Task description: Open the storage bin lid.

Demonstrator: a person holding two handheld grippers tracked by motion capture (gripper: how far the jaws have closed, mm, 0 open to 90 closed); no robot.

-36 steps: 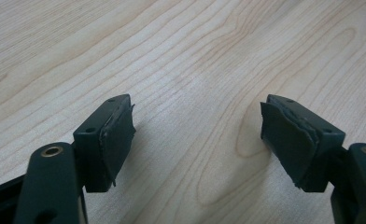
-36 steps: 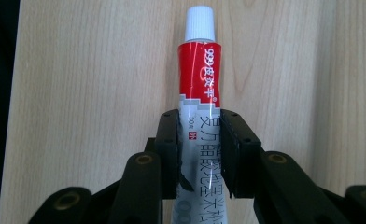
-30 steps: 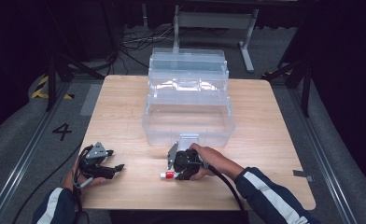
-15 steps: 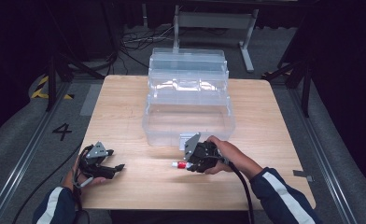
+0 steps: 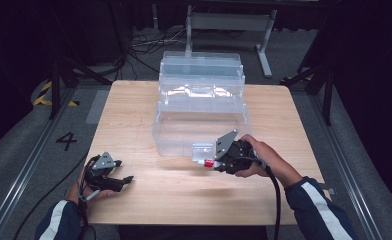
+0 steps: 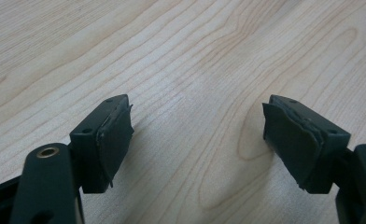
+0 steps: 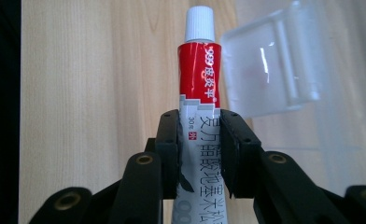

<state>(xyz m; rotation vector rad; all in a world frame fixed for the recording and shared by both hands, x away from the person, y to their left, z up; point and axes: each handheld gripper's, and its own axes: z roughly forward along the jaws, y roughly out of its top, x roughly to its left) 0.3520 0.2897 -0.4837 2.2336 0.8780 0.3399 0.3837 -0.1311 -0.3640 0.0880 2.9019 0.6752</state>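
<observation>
My right gripper point(image 5: 210, 162) is shut on a red and white tube point(image 7: 199, 88) with a white cap, held above the table just in front of the clear plastic box point(image 5: 202, 112). In the right gripper view the two pads point(image 7: 231, 149) press the tube's white lower part and its cap points away, beside the box's clear latch point(image 7: 270, 65). The tube's red end point(image 5: 208, 163) pokes out to the left in the high view. Over the table's front left corner my left gripper point(image 5: 126, 180) stands open, and in its own view the pads point(image 6: 117, 135) have only bare wood between them.
The clear box, tiered with several stacked trays, fills the middle and far part of the wooden table point(image 5: 134, 115). Bare wood lies between the two hands. Cables trail from both grippers off the front edge. Dark floor and a metal stand point(image 5: 229, 20) lie beyond the table.
My right gripper has lifted the tube and carried it to the right and away from me, up to the box's front wall. The left hand has stayed where it was.
</observation>
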